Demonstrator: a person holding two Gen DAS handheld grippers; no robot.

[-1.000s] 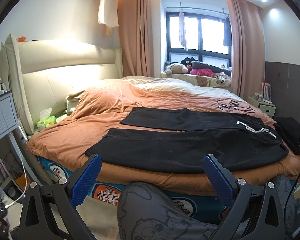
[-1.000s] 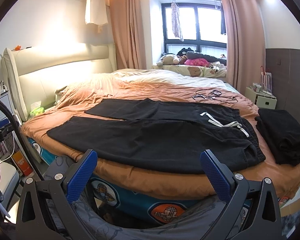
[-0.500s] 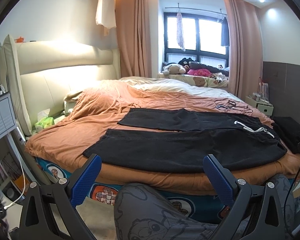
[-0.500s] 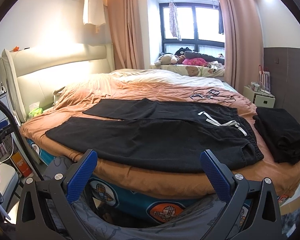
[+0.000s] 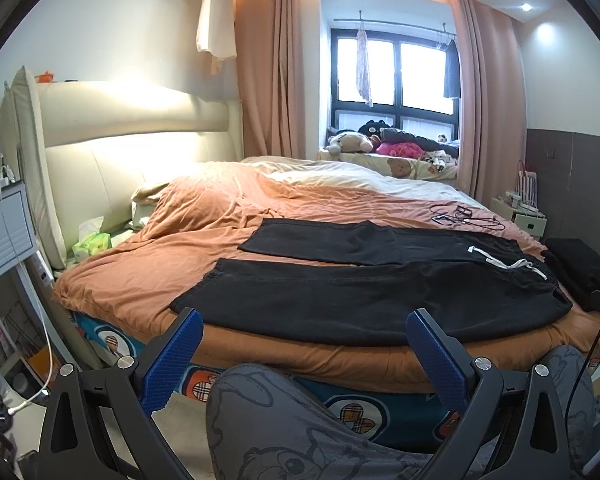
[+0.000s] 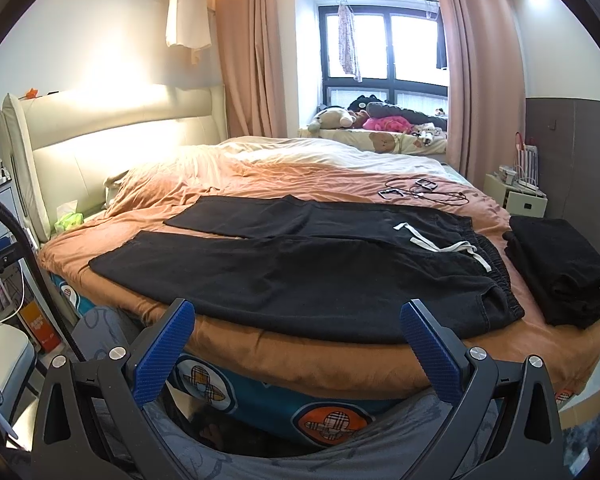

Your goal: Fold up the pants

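Black pants lie spread flat on the orange bed cover, legs pointing left, waistband with a white drawstring at the right. They also show in the right wrist view. My left gripper is open and empty, held off the bed's near edge above the person's knee. My right gripper is open and empty, also short of the bed's near edge, in front of the pants.
A stack of folded black clothes sits at the bed's right end. Cables and small devices lie on the cover beyond the pants. A headboard and nightstand stand at left, with a tissue pack beside them.
Both views have shifted slightly, with the bed sitting a little further away and lower. The pants have not moved and both grippers stay open.
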